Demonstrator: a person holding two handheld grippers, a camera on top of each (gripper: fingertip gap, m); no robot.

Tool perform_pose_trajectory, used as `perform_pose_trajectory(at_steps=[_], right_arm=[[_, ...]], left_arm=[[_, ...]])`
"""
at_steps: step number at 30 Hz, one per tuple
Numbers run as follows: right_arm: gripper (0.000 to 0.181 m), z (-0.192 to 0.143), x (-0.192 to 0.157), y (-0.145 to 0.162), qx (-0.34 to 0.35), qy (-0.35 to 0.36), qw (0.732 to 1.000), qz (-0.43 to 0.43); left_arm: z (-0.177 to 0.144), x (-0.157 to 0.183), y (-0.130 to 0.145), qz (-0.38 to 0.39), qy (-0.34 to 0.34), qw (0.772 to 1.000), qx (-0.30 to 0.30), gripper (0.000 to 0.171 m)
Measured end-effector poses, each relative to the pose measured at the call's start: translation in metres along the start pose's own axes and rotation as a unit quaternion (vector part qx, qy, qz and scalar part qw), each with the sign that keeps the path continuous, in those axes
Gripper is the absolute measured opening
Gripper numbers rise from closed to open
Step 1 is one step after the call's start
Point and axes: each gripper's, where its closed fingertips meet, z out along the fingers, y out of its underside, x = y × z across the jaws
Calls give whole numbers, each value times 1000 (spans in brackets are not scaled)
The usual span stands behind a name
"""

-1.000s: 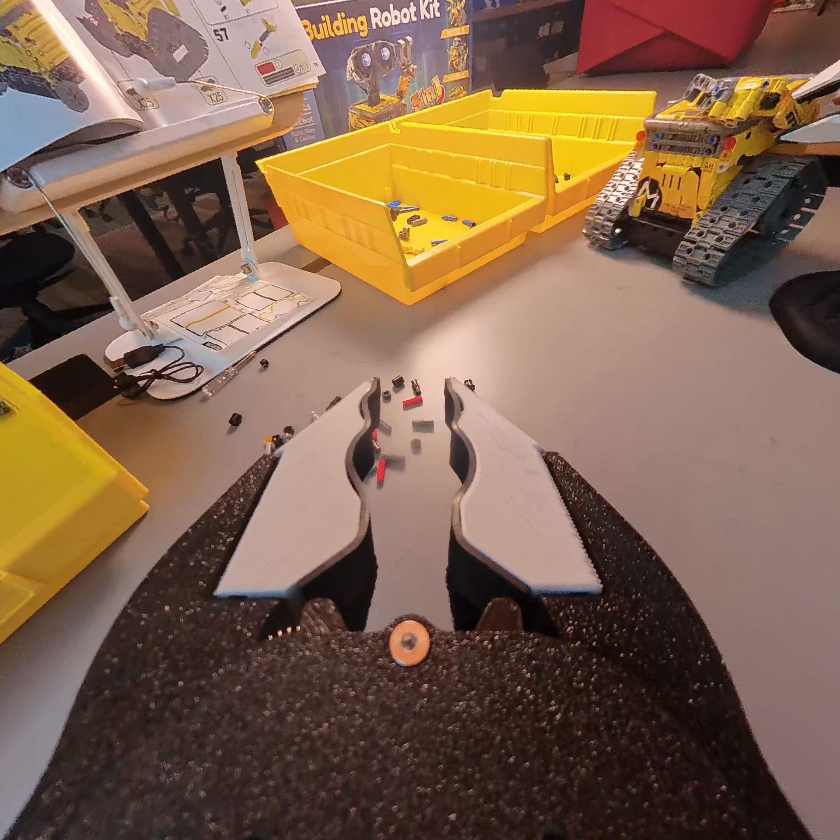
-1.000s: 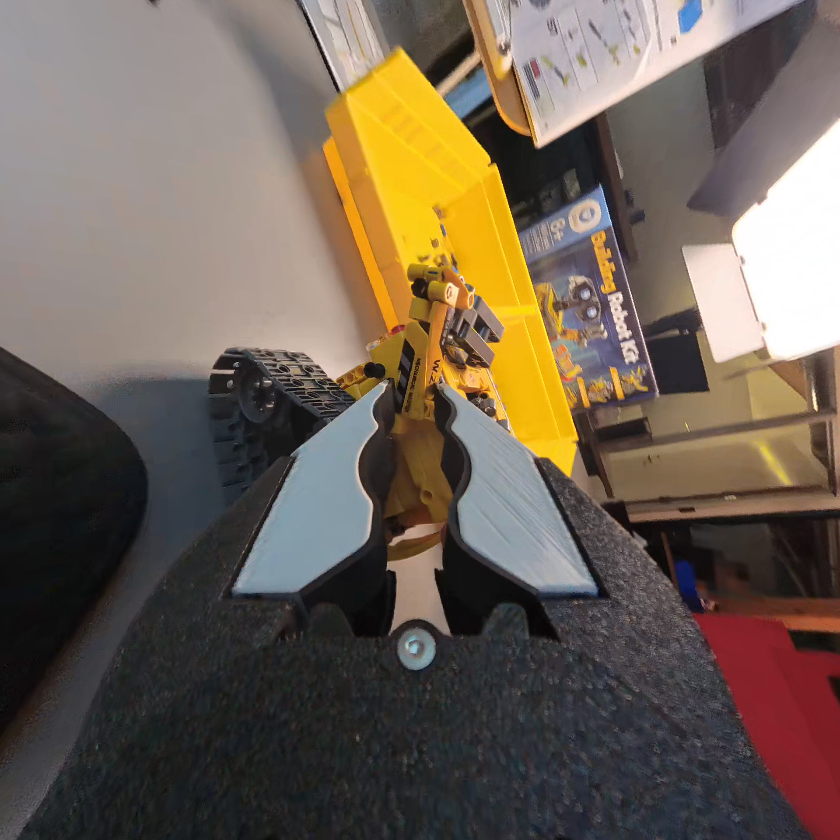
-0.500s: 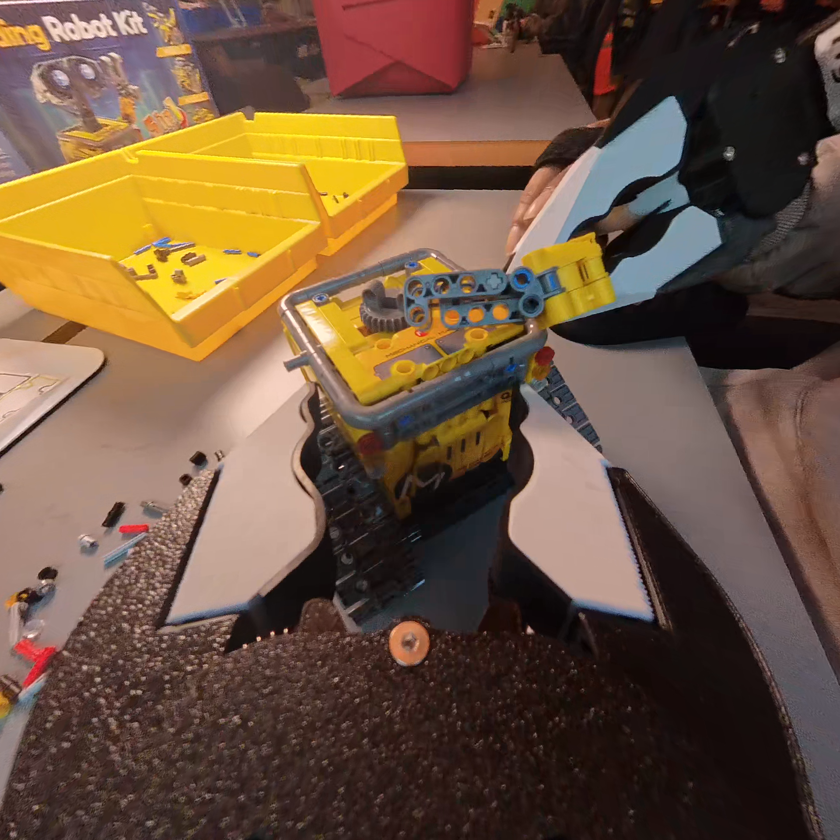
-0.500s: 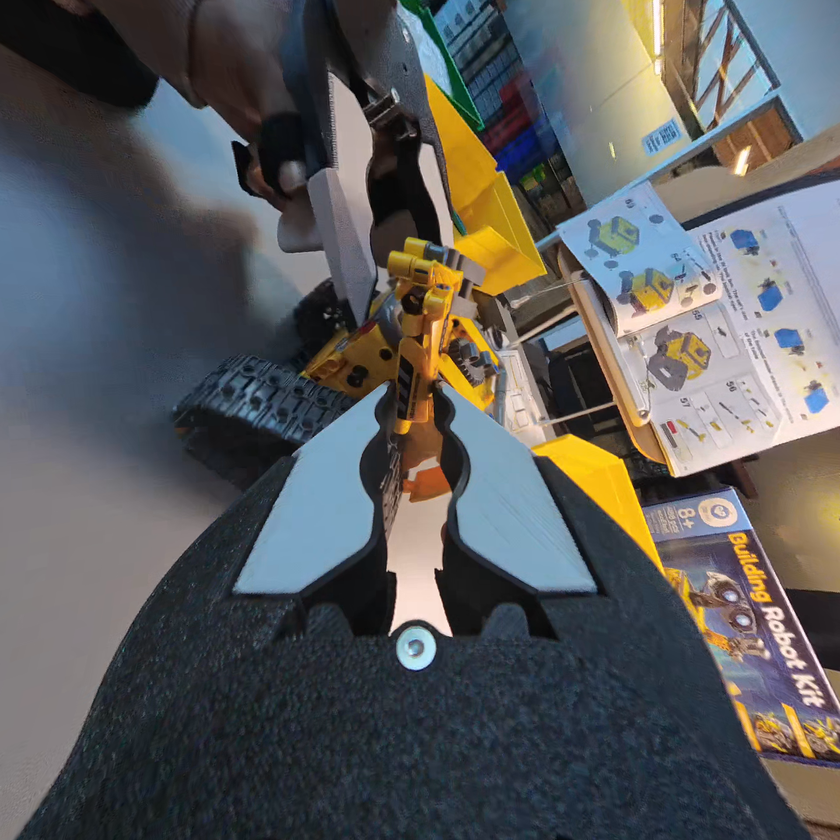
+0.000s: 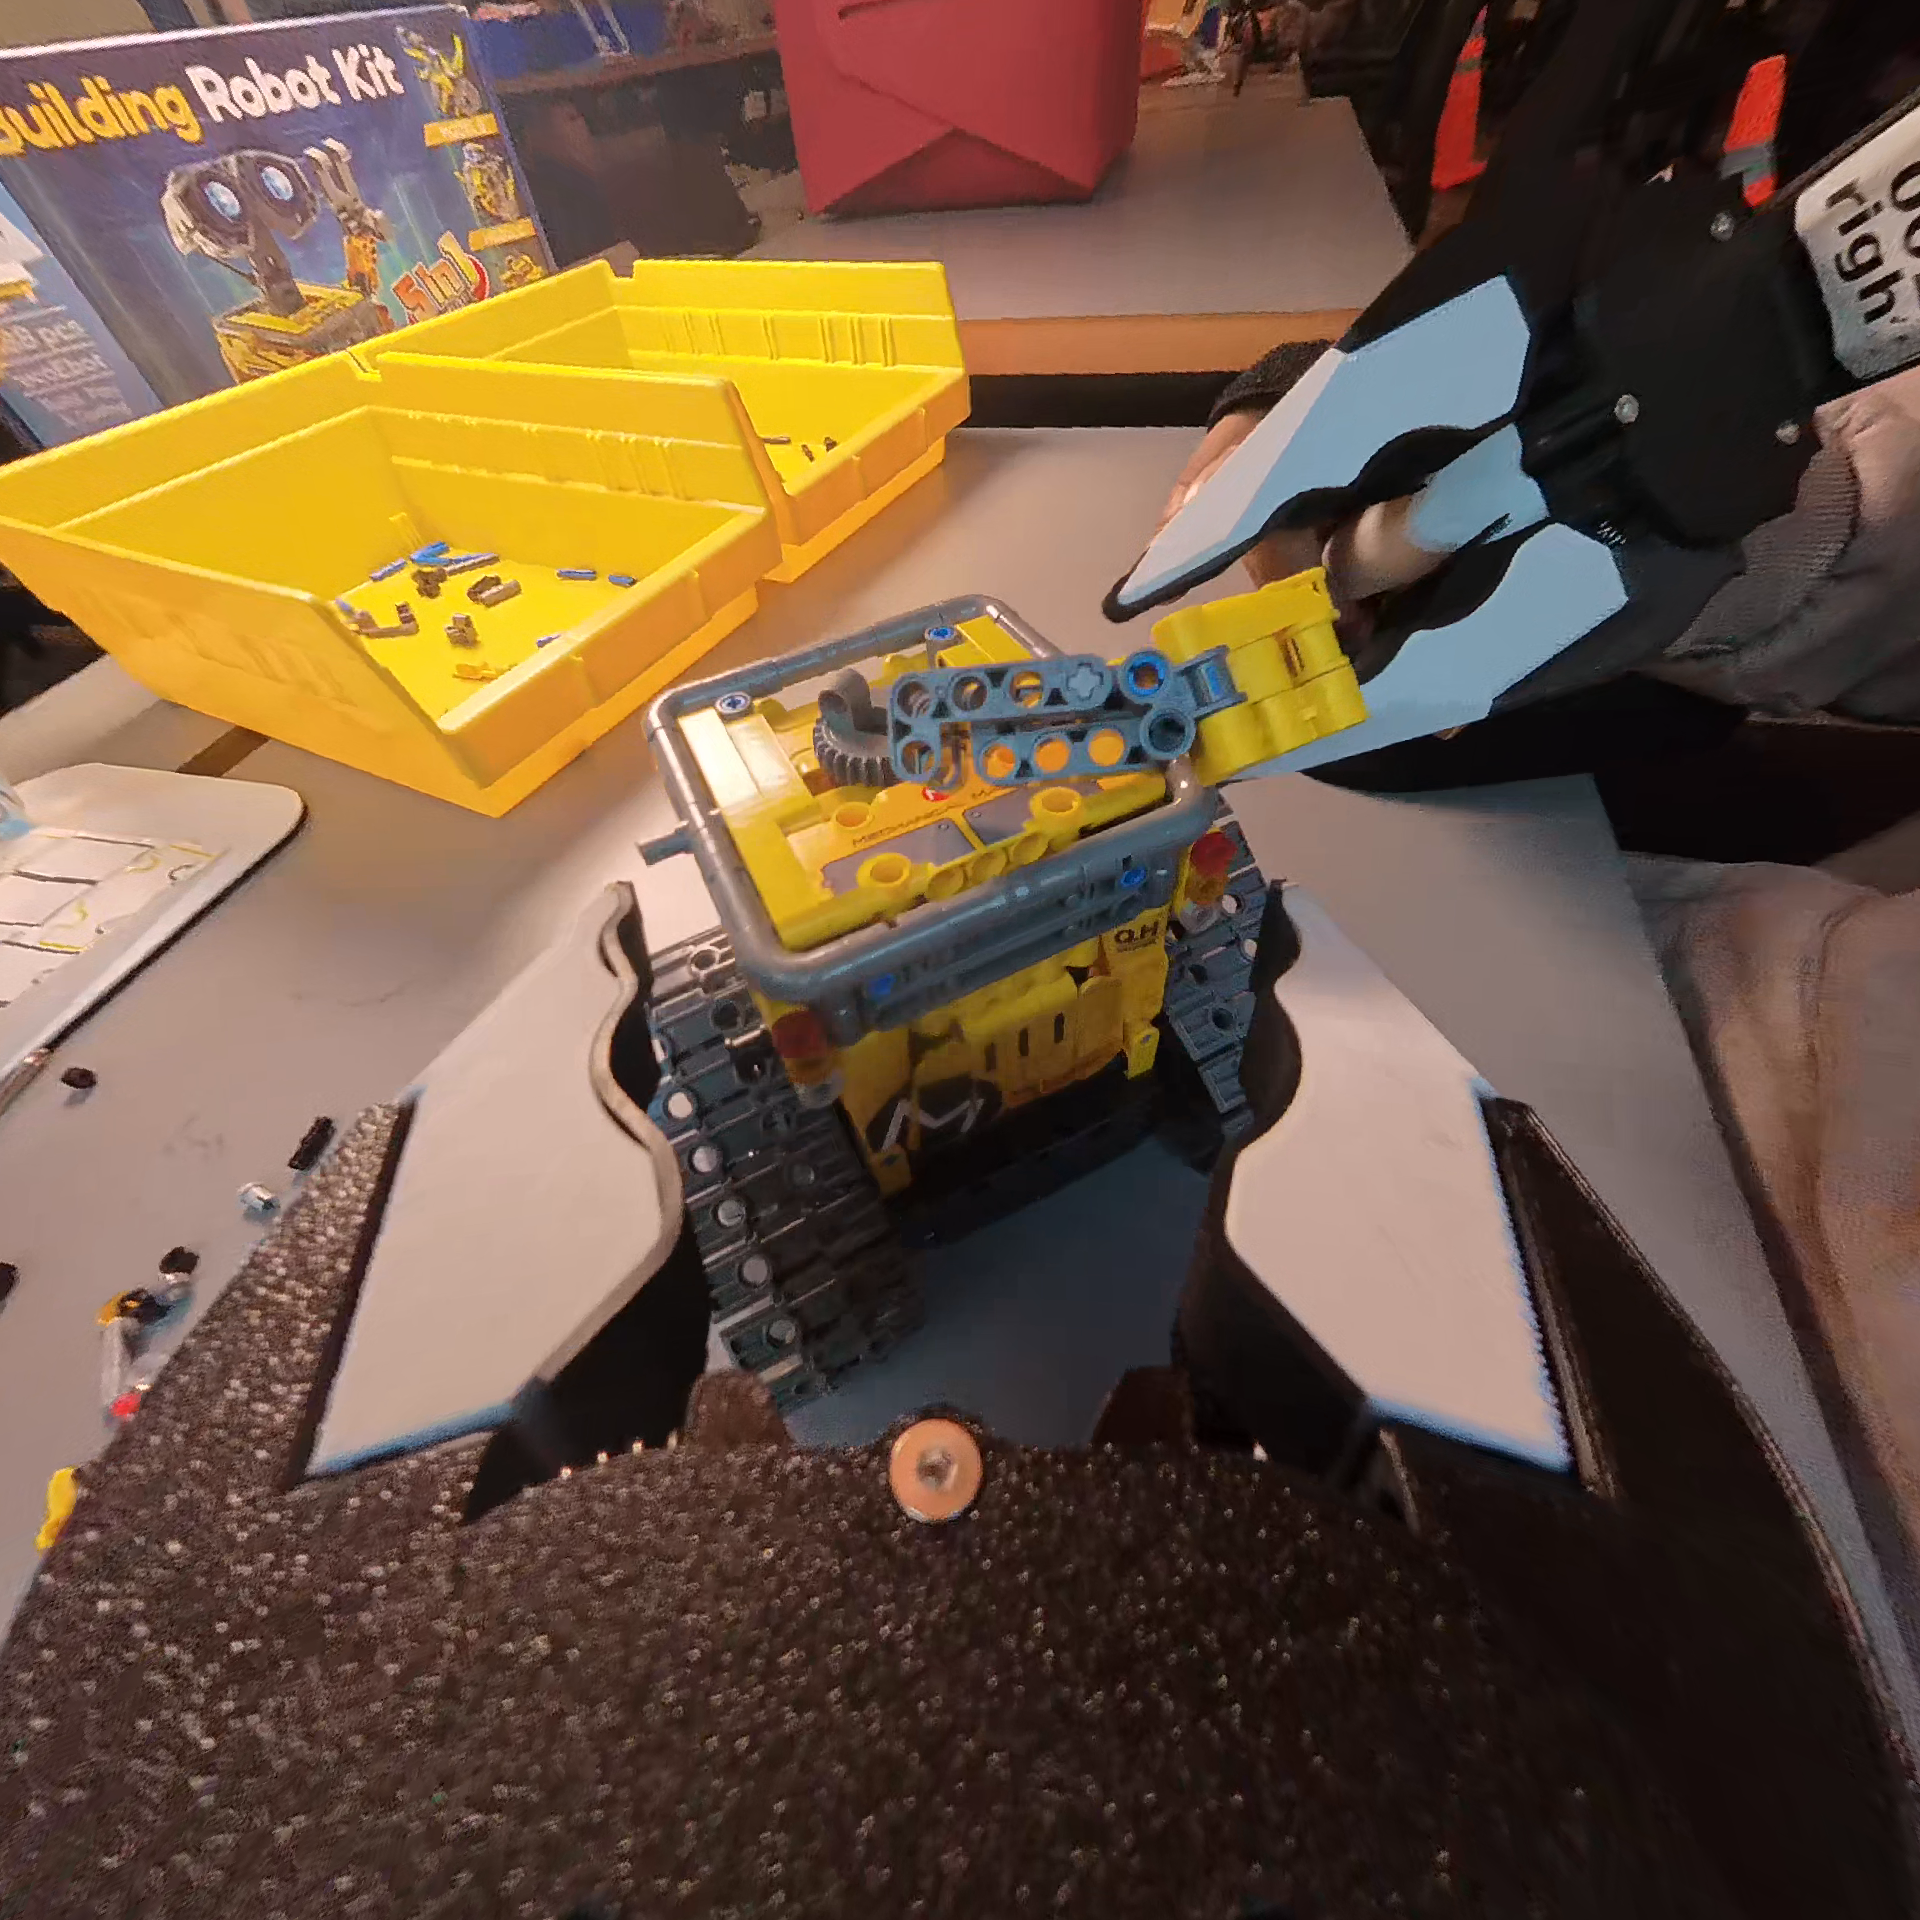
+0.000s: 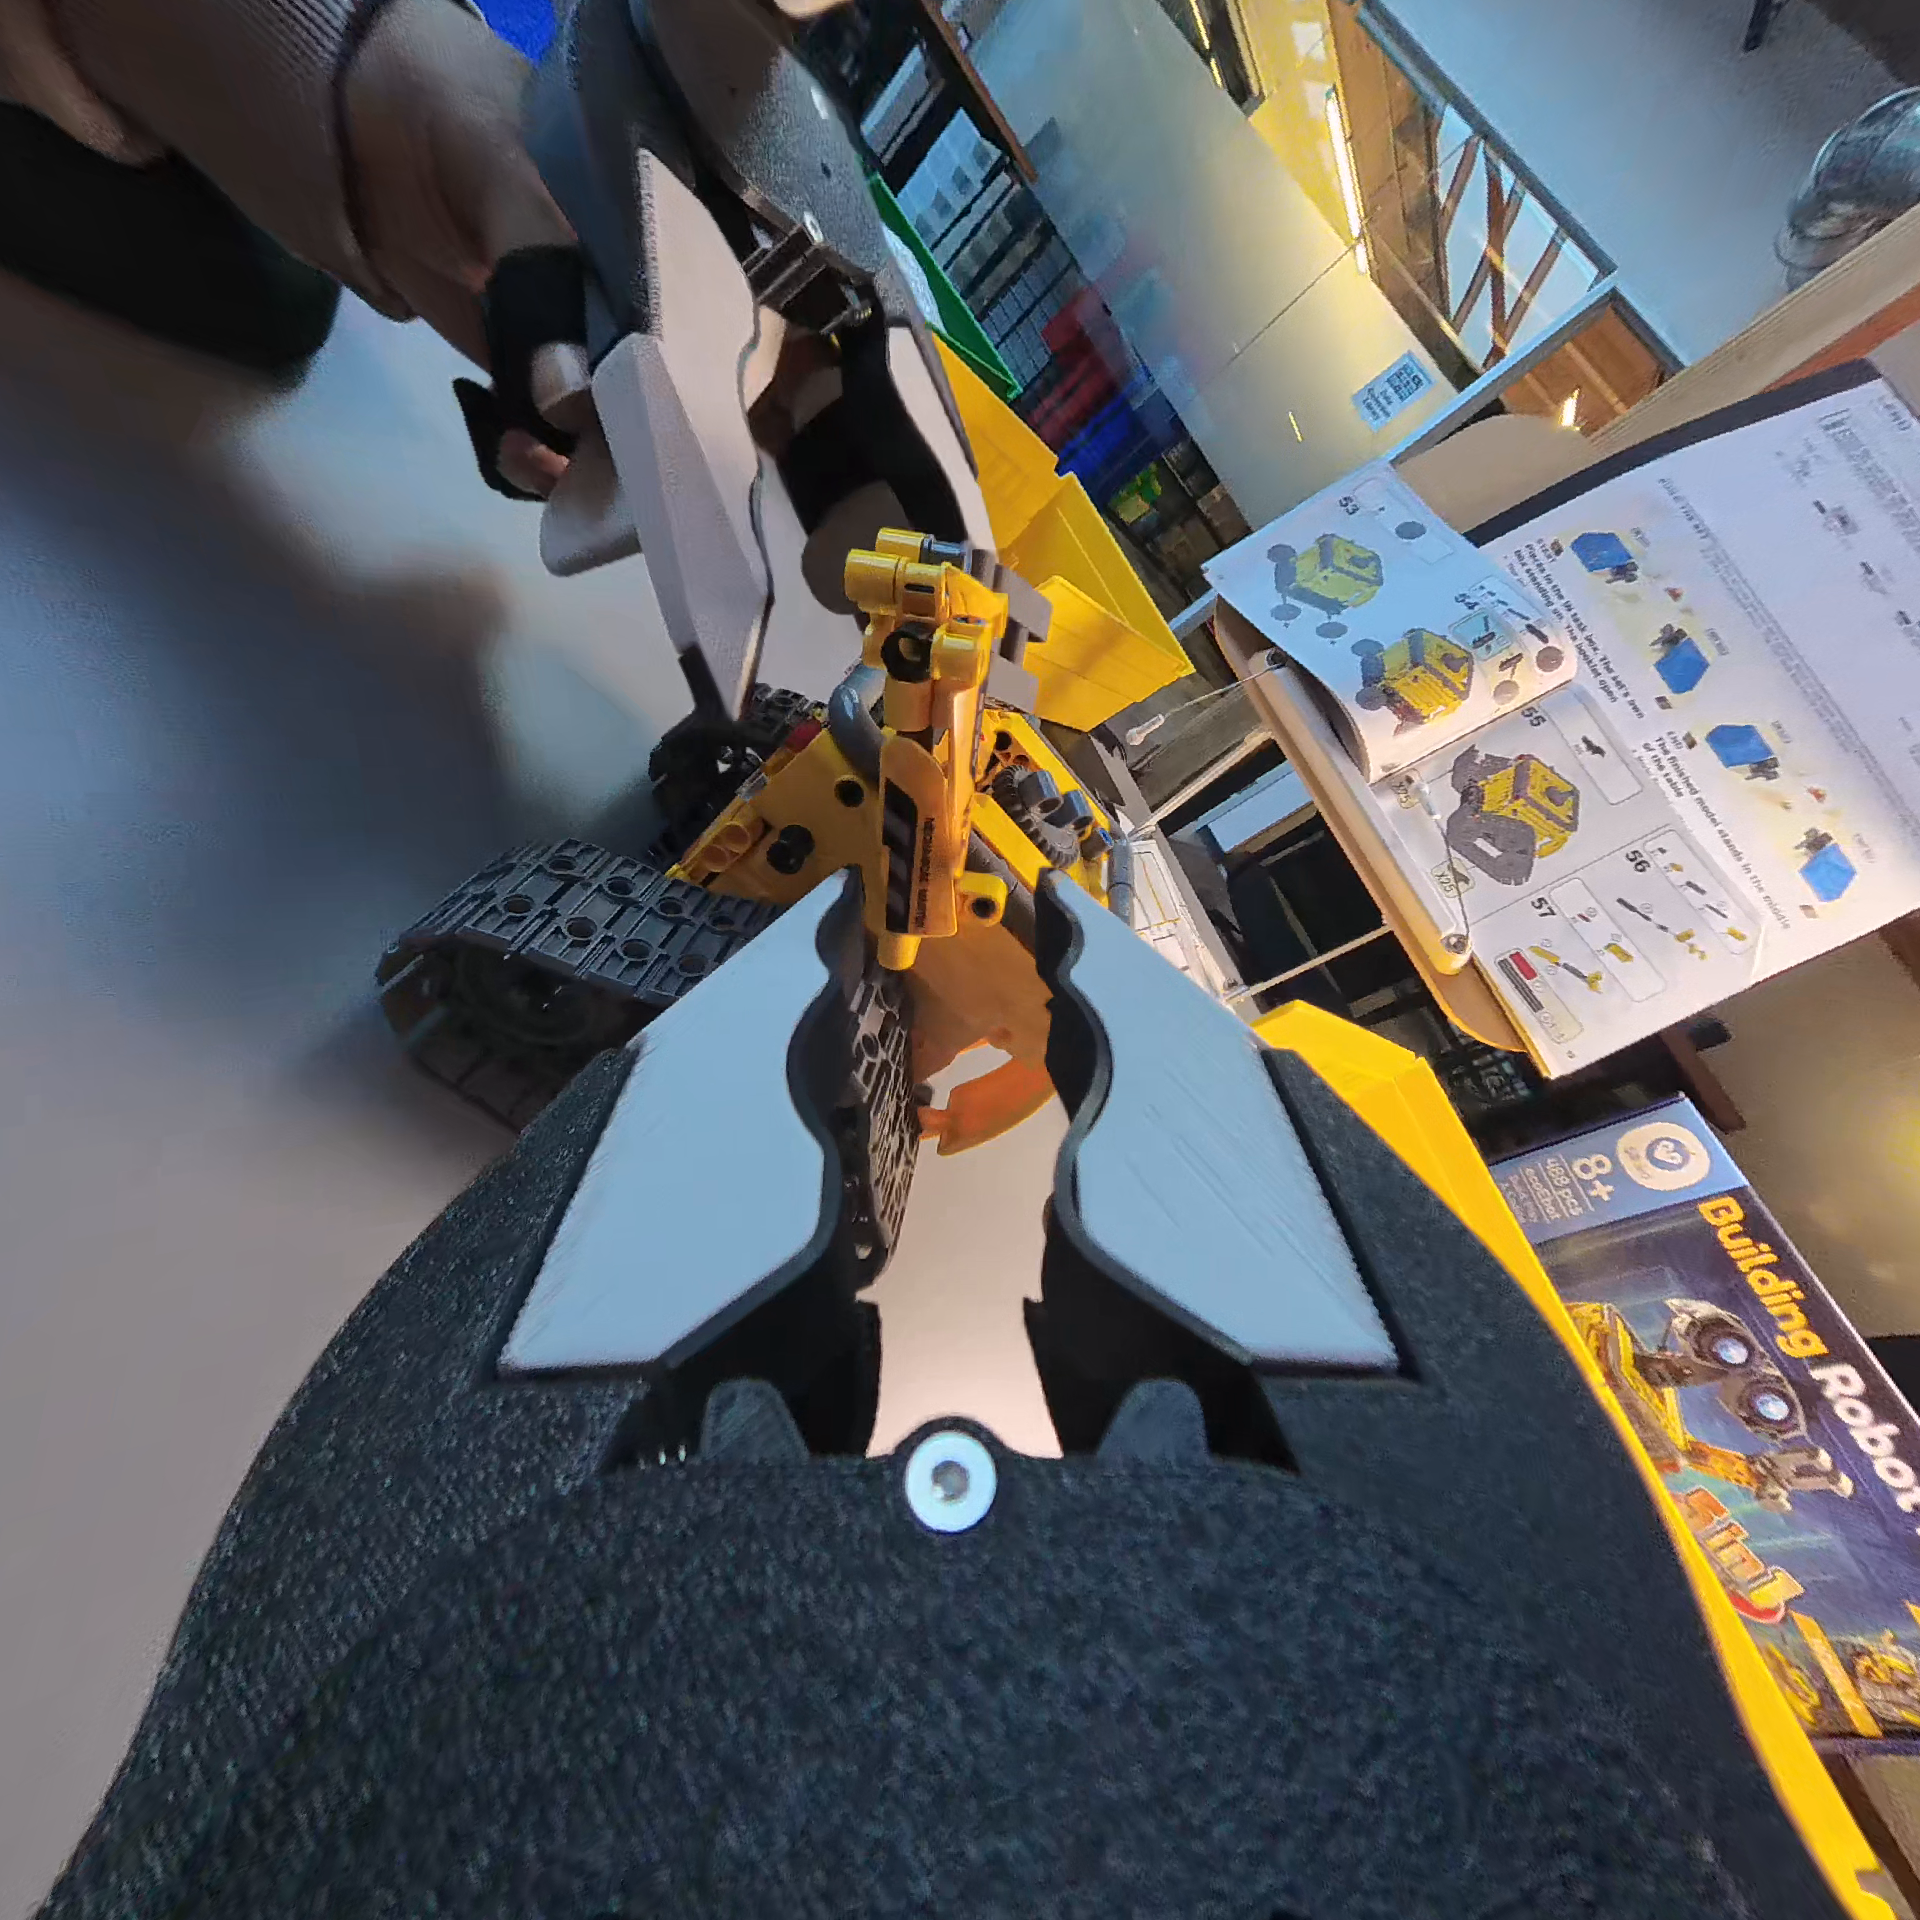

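Observation:
A yellow brick robot (image 5: 966,935) with grey tracks stands on the grey table (image 5: 436,935). My left gripper (image 5: 951,904) is open wide, with one finger beside each track, and I cannot tell whether they touch. My right gripper (image 5: 1184,691) comes in from the upper right and is shut on the yellow end block of the robot's grey-and-yellow arm (image 5: 1257,675), held above the robot's top. In the right wrist view the arm (image 6: 920,831) sits between my right gripper's fingers (image 6: 940,883). Behind it the left gripper's fingers (image 6: 686,488) point down at the robot (image 6: 790,821).
Two yellow bins (image 5: 208,644) with several small parts stand at the back left, before a blue kit box (image 5: 260,187). Loose small parts (image 5: 156,1299) lie at the left by a white stand base (image 5: 125,883). An open instruction booklet (image 6: 1558,727) rests on a stand. A red object (image 5: 956,94) sits far back.
My left gripper swung from the loose parts to the robot and opened wide around it. My right gripper kept the yellow arm and turned with it.

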Motion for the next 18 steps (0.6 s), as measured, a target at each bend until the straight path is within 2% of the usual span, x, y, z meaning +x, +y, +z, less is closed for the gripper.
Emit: perform_pose_trajectory(at_steps=[5, 12, 14, 18], right_arm=[[22, 14, -1, 3, 1, 13, 1000, -14], [21, 10, 1, 4, 11, 29, 999, -9], [11, 7, -1, 2, 12, 29, 999, -15], [11, 2, -2, 2, 4, 33, 999, -14]], left_arm=[[19, -8, -4, 13, -60, 998, -10, 119], [21, -7, -2, -1, -52, 998, -22, 115], [21, -7, 1, -26, -41, 998, -25, 106], [23, -3, 1, -19, -42, 998, -34, 106]])
